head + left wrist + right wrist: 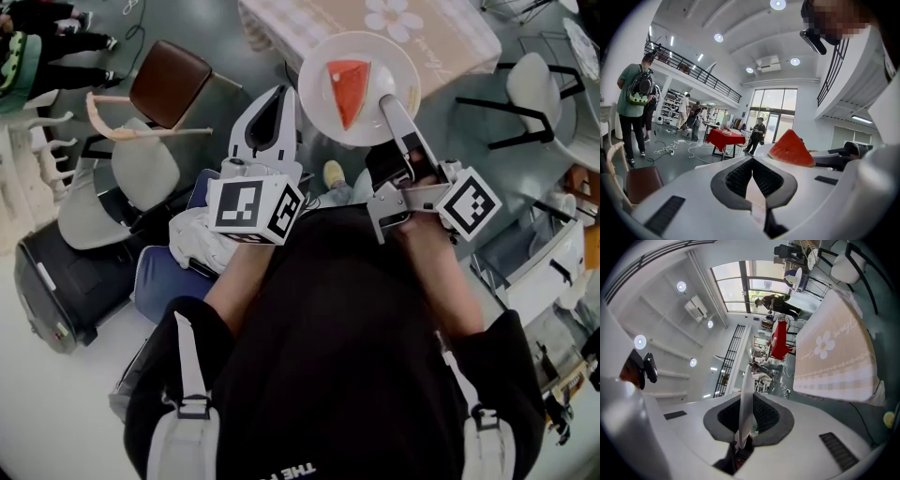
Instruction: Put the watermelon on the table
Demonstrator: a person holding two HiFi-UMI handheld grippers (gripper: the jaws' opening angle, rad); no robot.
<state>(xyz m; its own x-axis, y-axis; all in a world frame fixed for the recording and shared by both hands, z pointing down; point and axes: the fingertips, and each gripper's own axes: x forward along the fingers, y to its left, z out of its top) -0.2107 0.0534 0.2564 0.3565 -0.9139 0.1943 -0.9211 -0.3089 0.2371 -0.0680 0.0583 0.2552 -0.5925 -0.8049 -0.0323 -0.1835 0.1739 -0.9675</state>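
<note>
At the top middle of the head view, a white plate (pixel 323 105) hangs over the near edge of the worktop (pixel 450 33), which is covered by a pale checked cloth with a printed flower. A wedge of watermelon (pixel 349 89) lies on the plate, red flesh up, slightly right of the plate's centre. The right hand-held gripper (pixel 389 101) reaches up from the lower right and has the plate by its right rim. In the right gripper view its jaws (pixel 745 420) are clamped on that rim, and the plate (pixel 746 390) shows edge-on as a thin white sheet rising between the black pads. The clothed worktop (pixel 834 348) fills the right of that view. Whether the plate already touches the cloth is hard to judge from above; it looks to be carried only by the gripper.

The left hand-held gripper (pixel 278 98) points upward just left of the plate, its tip near the rim but apart from it. In the left gripper view its jaws (pixel 752 164) are pressed together with nothing between them, and the watermelon (pixel 791 149) stands beyond them, right of centre.

A brown chair (pixel 169 82) sits in the upper left of the head view, and a white chair (pixel 532 84) in the upper right.
</note>
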